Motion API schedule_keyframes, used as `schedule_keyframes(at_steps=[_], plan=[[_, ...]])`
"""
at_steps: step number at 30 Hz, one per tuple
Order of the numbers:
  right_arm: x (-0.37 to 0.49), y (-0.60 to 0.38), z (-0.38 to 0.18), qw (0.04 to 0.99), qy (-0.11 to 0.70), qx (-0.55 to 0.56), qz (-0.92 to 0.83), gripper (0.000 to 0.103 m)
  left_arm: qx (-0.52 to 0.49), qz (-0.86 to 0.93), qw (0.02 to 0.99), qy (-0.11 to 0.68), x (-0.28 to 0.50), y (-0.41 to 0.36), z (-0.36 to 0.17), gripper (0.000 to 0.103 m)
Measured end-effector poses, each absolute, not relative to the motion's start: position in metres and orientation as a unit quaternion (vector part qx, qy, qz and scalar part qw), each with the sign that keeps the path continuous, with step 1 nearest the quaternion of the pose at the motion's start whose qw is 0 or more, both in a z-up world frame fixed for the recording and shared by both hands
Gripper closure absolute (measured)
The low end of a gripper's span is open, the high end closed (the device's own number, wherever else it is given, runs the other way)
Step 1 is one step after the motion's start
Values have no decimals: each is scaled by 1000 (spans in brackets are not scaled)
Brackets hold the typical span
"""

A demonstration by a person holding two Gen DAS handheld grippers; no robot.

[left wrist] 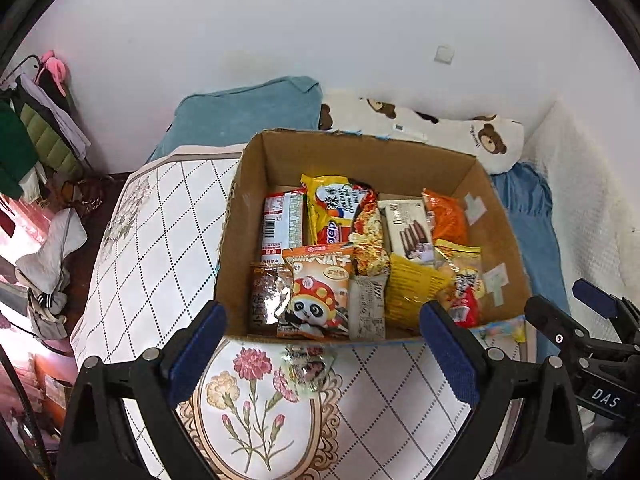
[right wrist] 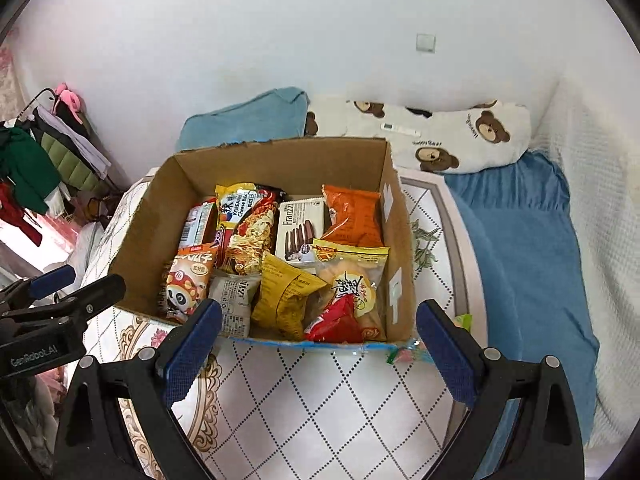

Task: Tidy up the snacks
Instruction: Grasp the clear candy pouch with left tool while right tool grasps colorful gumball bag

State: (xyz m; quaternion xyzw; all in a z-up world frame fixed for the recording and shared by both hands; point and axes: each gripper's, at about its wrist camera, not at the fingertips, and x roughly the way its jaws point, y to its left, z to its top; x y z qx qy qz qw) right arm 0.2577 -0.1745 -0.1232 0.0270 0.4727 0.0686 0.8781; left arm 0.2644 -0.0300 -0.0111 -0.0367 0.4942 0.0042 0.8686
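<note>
Snack packets fill a cardboard box [left wrist: 248, 216] ahead of both grippers. Left gripper [left wrist: 324, 344] and right gripper [right wrist: 318, 340] are spread wide, empty. One small clear-wrapped snack [left wrist: 306, 366] lies outside, between the left fingers; a careless pinch could crush it or nudge the box.

I am looking into a lived-in bedroom in a home. A bed with a blue sheet [right wrist: 528, 240] lies against a plain white wall [right wrist: 280, 40], with a teal pillow [left wrist: 244, 114] and a white pillow printed with brown bears [right wrist: 452, 136] at its head. On the left, a crowded rack of hanging clothes [left wrist: 38, 136] stands over crumpled laundry on the floor [left wrist: 48, 264]. A small bench with a floral quilted cover [left wrist: 256, 400] stands beside the bed.
</note>
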Motion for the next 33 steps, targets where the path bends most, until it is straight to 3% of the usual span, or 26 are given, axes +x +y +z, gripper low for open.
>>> schedule_keyframes(at_steps=[9,15,16,18,19,20,27,33], plan=[[220,-187,-103,887,452,57,68,3,-45,8,885,464,233,-32,12,4],[212,-233,-140,865,484,125,49,4,-50,32,869,492,226,-30,-25,4],[211,-242,-150,860,491,134,45,7,-52,35,864,500,225,-30,-33,4],[215,-259,-173,848,508,147,35,25,-56,41,853,518,225,-28,-53,4],[217,-269,-188,838,521,161,36,39,-56,46,846,528,225,-27,-64,4],[219,-277,-198,832,526,174,33,42,-57,49,841,535,225,-27,-73,4],[238,-349,-261,781,515,353,-10,42,-60,67,809,581,228,-23,-126,4],[284,-369,-297,766,531,356,-64,42,-57,74,798,596,234,-25,-141,4]])
